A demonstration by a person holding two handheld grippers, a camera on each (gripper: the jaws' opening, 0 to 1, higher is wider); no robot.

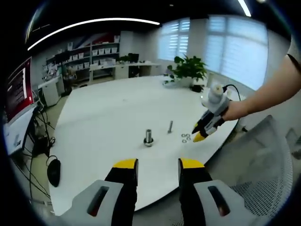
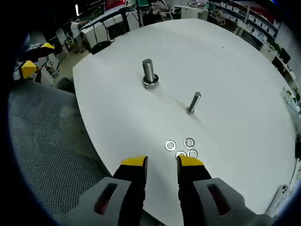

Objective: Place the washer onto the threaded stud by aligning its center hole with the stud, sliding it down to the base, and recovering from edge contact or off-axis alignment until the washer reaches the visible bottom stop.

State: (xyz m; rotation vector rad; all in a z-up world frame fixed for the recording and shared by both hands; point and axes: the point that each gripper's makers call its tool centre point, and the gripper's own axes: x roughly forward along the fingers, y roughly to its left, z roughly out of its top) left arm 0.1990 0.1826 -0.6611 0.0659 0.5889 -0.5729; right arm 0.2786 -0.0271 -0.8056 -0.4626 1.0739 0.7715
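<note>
Two threaded studs stand upright on the white round table (image 2: 225, 70). The thicker stud (image 2: 148, 71) (image 1: 148, 136) has a washer (image 2: 150, 83) around its base. The thinner stud (image 2: 194, 102) (image 1: 170, 126) is bare. Several loose washers (image 2: 170, 145) (image 1: 186, 137) lie flat near the table edge. My right gripper (image 2: 162, 162) (image 1: 201, 133) hovers open just above and short of that cluster, nothing between its jaws. My left gripper (image 1: 159, 165) (image 2: 33, 59) is open and empty, held back off the table's edge.
A grey mesh chair (image 2: 42, 155) (image 1: 263, 179) sits beside the table edge under the right gripper. A person's arm (image 1: 268, 92) holds the right gripper. A potted plant (image 1: 189, 69) stands at the far side; desks and a monitor (image 1: 19, 89) lie beyond.
</note>
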